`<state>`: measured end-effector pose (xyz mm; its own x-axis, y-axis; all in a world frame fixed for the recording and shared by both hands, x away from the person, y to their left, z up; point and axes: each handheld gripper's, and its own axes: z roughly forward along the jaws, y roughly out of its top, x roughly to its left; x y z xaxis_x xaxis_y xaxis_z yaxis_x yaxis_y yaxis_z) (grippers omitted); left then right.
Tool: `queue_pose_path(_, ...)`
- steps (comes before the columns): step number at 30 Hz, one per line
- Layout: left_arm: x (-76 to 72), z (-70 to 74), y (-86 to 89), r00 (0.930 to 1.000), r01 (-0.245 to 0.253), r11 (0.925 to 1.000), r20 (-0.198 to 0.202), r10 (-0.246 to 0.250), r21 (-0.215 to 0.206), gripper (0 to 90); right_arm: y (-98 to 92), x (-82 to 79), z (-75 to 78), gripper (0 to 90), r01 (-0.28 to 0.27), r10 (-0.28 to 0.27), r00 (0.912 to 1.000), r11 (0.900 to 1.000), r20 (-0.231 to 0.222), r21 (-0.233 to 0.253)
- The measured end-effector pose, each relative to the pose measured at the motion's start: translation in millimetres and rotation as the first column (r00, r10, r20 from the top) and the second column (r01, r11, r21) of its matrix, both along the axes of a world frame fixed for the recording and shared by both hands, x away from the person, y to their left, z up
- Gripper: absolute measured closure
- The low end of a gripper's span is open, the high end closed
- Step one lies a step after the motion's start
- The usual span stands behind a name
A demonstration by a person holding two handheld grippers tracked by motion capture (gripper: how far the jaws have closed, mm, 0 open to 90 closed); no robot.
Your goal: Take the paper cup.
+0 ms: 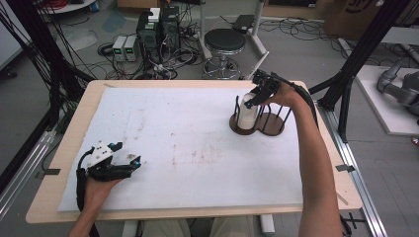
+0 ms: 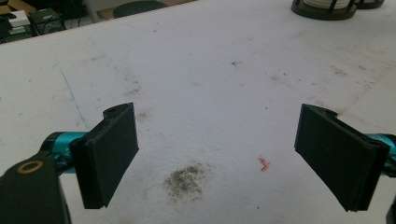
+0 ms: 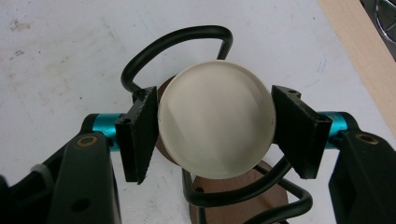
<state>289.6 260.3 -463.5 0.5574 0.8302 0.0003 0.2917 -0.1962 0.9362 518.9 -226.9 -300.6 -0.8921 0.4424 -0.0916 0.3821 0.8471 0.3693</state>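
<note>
Cluttered lab floor beyond, with a black stool (image 1: 225, 42) and cabled electronics boxes (image 1: 159, 30). Wooden worktop (image 1: 74, 129) covered by a stained white mat (image 1: 188, 143). At its far right, a dark round-based wire rack (image 1: 259, 122) holding a cream cup (image 3: 215, 125), upside down. Right gripper (image 3: 215, 128) clamped on the cup's sides. Left gripper (image 2: 217, 156) resting near-left, spread wide over bare mat.
</note>
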Motion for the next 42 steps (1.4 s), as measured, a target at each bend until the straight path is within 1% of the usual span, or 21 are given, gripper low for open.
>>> queue_pose_path(8,0.1,0.2,0.2,1.0,0.002,1.0,-0.004,-0.002,0.003,13.2,-1.5,0.0,1.6,36.3,0.006,-0.006,0.9999,1.0,0.009,0.007)
queue_pose_path(12,0.1,0.2,0.0,1.0,0.001,1.0,-0.004,-0.001,0.005,13.2,-1.2,-0.8,3.4,36.6,0.013,-0.013,0.9999,1.0,0.006,0.008)
queue_pose_path(15,0.1,0.2,0.0,1.0,0.001,1.0,-0.004,-0.001,0.005,13.2,-1.0,-0.7,4.1,36.7,0.005,-0.006,0.9999,1.0,0.011,0.008)
queue_pose_path(22,-0.2,0.3,-0.4,1.0,0.0,1.0,-0.005,0.0,0.007,13.2,-1.1,-2.5,11.7,37.4,0.015,-0.015,0.9997,1.0,0.021,0.017)
queue_pose_path(23,-0.2,0.3,-0.4,1.0,0.0,1.0,-0.005,0.0,0.007,13.2,-1.1,-3.2,13.6,37.5,0.019,-0.019,0.9997,1.0,0.017,0.022)
queue_pose_path(25,-0.1,0.1,-0.5,1.0,-0.001,1.0,-0.003,0.001,0.005,13.2,-1.8,-3.9,17.8,37.7,0.02,-0.021,0.9995,0.999,0.026,0.032)
queue_pose_path(26,-0.2,0.2,-0.5,1.0,-0.001,1.0,-0.004,0.001,0.005,13.2,-2.9,-5.1,23.3,37.8,0.025,-0.027,0.9992,0.999,0.031,0.047)
queue_pose_path(27,-0.1,0.1,-0.5,1.0,0.0,1.0,-0.003,0.0,0.006,13.2,-2.9,-5.1,23.3,37.8,0.025,-0.027,0.9992,0.999,0.031,0.047)
queue_pose_path(28,-0.2,0.1,-0.6,1.0,-0.001,1.0,-0.003,0.001,0.005,13.2,-4.3,-5.5,28.2,37.8,0.015,-0.017,0.999,0.998,0.042,0.066)
queue_pose_path(29,-0.1,0.2,-0.6,1.0,0.001,1.0,-0.003,-0.001,0.007,13.2,-4.9,-7.7,32.2,37.9,0.035,-0.037,0.9989,0.997,0.028,0.066)
queue_pose_path(30,-0.1,0.1,-0.6,1.0,0.0,1.0,-0.002,0.0,0.006,13.2,-6.0,-7.6,36.0,37.9,0.02,-0.024,0.9988,0.997,0.043,0.075)
queue_pose_path(32,-0.1,0.2,-0.4,1.0,0.001,0.9999,-0.003,0.0,0.01,13.2,-6.4,-8.3,38.8,37.9,0.023,-0.026,0.9986,0.997,0.046,0.075)
queue_pose_path(34,0.0,0.1,-0.5,1.0,0.003,0.9999,-0.001,-0.003,0.01,13.2,-7.7,-10.2,47.6,37.9,0.021,-0.026,0.9979,0.996,0.059,0.085)
queue_pose_path(35,-0.1,0.2,-0.6,1.0,0.003,1.0,-0.001,-0.003,0.009,13.2,-8.1,-12.0,56.3,37.9,0.021,-0.027,0.9972,0.996,0.069,0.092)
queue_pose_path(36,-0.1,0.2,-0.6,1.0,0.003,1.0,-0.001,-0.003,0.009,13.2,-8.1,-12.0,56.3,37.9,0.021,-0.027,0.9972,0.996,0.069,0.092)
queue_pose_path(37,-0.1,0.2,-0.5,1.0,0.002,0.9999,-0.001,-0.002,0.01,13.2,-8.1,-13.0,59.8,37.9,0.023,-0.03,0.9969,0.995,0.072,0.093)
queue_pose_path(39,-0.1,0.3,-0.4,1.0,0.002,0.9999,-0.002,-0.002,0.01,13.2,-8.2,-14.9,69.9,37.9,0.021,-0.029,0.9959,0.995,0.086,0.102)
queue_pose_path(40,-0.2,0.2,-0.5,1.0,0.0,1.0,-0.003,0.0,0.009,13.2,-8.6,-16.5,78.6,37.9,0.017,-0.029,0.9946,0.993,0.099,0.114)
queue_pose_path(41,-0.2,0.3,-0.4,1.0,0.001,1.0,-0.003,-0.001,0.009,13.2,-8.6,-16.5,78.6,37.9,0.017,-0.029,0.9946,0.993,0.099,0.114)
queue_pose_path(42,-0.2,0.2,-0.5,1.0,0.0,1.0,-0.003,0.0,0.01,13.2,-8.5,-17.3,82.5,37.9,0.015,-0.027,0.9942,0.993,0.104,0.115)
